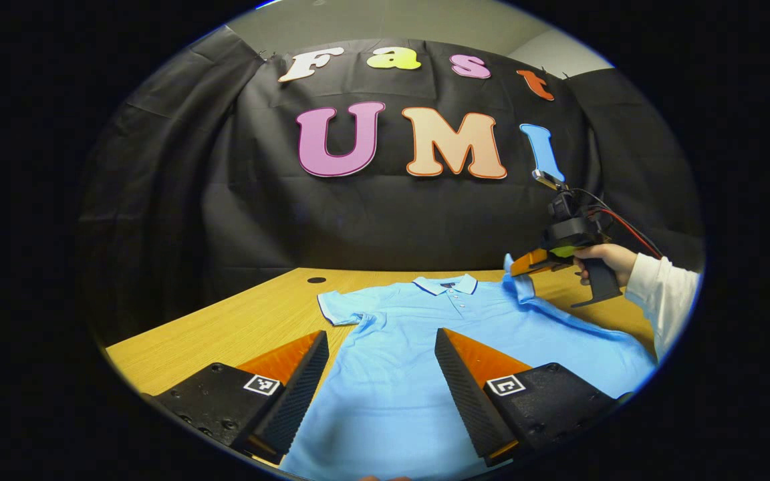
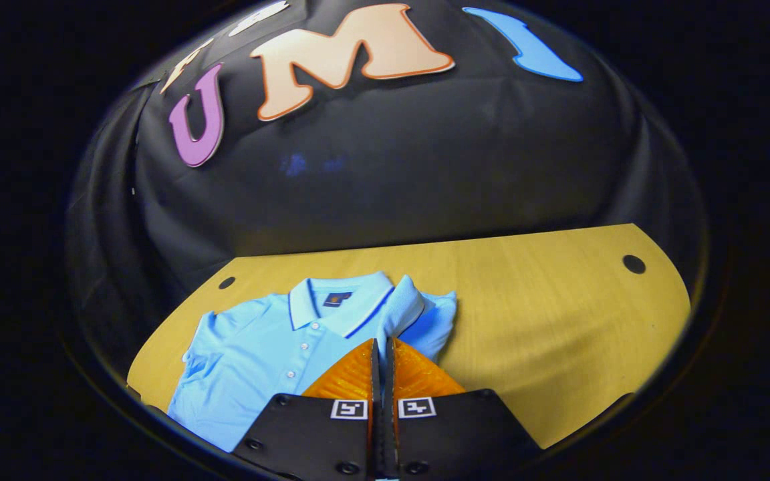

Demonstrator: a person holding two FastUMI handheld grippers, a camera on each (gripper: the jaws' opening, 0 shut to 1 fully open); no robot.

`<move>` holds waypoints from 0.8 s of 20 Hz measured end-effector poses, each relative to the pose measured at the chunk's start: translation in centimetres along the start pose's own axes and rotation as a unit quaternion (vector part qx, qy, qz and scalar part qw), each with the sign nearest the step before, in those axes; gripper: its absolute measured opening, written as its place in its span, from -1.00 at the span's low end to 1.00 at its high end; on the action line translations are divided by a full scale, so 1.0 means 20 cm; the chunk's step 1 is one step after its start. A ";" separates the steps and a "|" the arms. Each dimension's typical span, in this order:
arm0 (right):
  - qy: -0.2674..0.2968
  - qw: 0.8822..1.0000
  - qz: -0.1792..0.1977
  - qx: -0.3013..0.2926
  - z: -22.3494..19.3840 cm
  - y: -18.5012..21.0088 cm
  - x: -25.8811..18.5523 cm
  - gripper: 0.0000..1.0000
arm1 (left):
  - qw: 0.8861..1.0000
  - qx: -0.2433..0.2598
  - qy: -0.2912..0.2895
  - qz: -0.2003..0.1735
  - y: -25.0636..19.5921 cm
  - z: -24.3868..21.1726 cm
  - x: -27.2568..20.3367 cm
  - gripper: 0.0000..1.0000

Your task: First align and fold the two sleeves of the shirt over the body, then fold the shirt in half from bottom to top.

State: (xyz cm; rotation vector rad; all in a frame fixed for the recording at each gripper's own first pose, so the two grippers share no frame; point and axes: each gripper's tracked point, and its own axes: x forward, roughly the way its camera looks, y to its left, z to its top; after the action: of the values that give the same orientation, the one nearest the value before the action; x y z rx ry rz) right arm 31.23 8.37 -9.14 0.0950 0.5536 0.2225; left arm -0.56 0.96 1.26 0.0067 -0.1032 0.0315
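Right tool [image 1: 517,263]: fingers together, pinching the polo shirt's [image 1: 418,347] sleeve [image 2: 425,314] lifted off the tabletop [image 2: 545,321]; your left tool [image 1: 381,381] hangs apart above the body. First sleeve fold in hand; next, carry that sleeve inward and lay it flat.

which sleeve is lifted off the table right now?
The sleeve pinched in the right gripper, raised beside the collar. The other sleeve lies flat on the table, untouched; the left gripper is open.

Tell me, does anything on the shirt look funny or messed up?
Only one thing: the right gripper is shut on the sleeve of the light blue polo shirt, lifting it off the wooden table, so it bunches up. The other sleeve lies flat. Nothing looks torn.
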 end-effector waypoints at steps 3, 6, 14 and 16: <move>0.023 0.999 0.014 -0.037 -0.09 0.10 0.05 -0.95 | 1.000 0.000 -0.001 0.000 0.00 0.00 0.00 0.92; 0.029 0.998 0.045 -0.031 -0.12 0.20 0.05 -0.86 | 1.000 -0.001 -0.002 0.000 0.00 0.00 0.00 0.92; 0.013 0.996 0.084 -0.026 -0.10 0.28 -0.15 0.98 | 1.000 -0.003 -0.003 -0.001 0.00 0.00 0.00 0.92; 0.001 0.996 0.087 -0.022 -0.09 0.26 -0.26 0.97 | 1.000 -0.005 0.002 -0.002 0.00 0.00 0.00 0.91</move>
State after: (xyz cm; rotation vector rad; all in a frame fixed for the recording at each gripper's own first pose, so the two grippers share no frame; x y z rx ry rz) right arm 25.04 12.31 -7.35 0.1002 0.5423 0.4047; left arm -0.46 1.02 1.26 -0.0021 -0.0995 0.0261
